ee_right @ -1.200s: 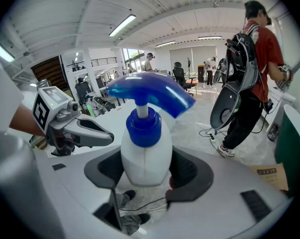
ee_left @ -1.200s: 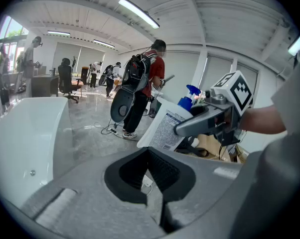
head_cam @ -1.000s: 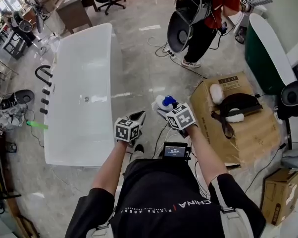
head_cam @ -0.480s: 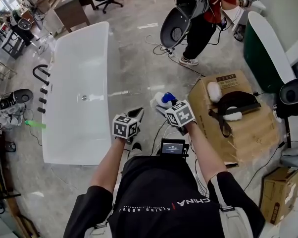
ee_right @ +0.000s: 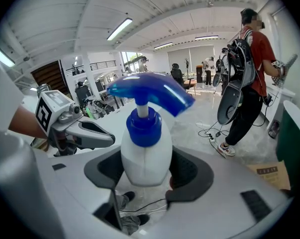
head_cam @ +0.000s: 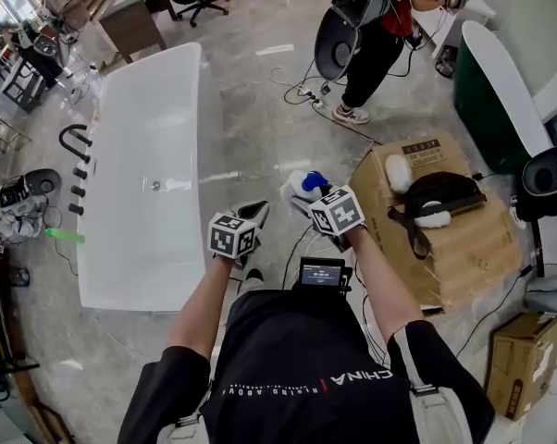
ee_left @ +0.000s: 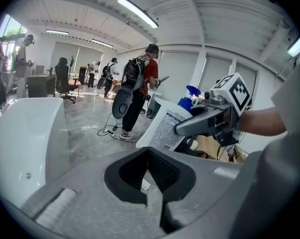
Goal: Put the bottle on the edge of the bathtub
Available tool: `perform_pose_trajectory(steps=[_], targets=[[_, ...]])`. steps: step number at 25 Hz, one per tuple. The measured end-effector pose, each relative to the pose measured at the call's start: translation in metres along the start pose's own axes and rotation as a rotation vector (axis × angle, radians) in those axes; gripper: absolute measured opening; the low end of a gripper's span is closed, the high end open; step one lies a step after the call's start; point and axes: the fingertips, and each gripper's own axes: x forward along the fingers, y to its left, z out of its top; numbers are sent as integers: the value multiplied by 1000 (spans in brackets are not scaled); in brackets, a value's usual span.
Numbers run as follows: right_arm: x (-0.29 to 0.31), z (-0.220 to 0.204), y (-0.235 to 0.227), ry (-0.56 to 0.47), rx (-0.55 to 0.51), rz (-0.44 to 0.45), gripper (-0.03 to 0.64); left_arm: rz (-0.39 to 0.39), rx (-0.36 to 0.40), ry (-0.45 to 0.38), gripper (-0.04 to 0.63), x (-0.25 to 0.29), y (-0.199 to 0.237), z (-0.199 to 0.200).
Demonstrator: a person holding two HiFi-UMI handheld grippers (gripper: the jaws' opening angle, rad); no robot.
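A white bottle (head_cam: 302, 189) with a blue pump top is held upright in my right gripper (head_cam: 308, 195), whose jaws are shut on its body (ee_right: 146, 156). It hangs above the floor, right of the long white bathtub (head_cam: 144, 155). My left gripper (head_cam: 253, 216) is beside it on the tub side, shut with nothing between its pads (ee_left: 149, 151). The left gripper view shows the bottle's printed label (ee_left: 165, 128) and the tub's rim (ee_left: 25, 133) at left. The right gripper view shows the left gripper (ee_right: 90, 133).
A large cardboard box (head_cam: 464, 248) with black and white items stands at right, a smaller one (head_cam: 524, 359) farther right. A person in red with a backpack (head_cam: 380, 26) stands ahead by floor cables (head_cam: 306, 91). Black tap fittings (head_cam: 75, 141) and a green bottle (head_cam: 66, 236) lie left of the tub.
Both grippers have drifted slightly across the floor with the bottle still gripped. The tub sits a little further left in view. The person in red has shifted.
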Motion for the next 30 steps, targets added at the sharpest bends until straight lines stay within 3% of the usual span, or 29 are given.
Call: perform_pose_trajectory(steps=[15, 21, 30], targets=[[10, 6, -29, 1, 49, 2, 265, -20, -5, 23, 9, 23, 9, 12], [43, 25, -48, 19, 55, 10, 265, -4, -35, 38, 9, 48, 54, 20], [105, 103, -103, 48, 50, -34, 266, -51, -30, 30, 9, 95, 139, 83]])
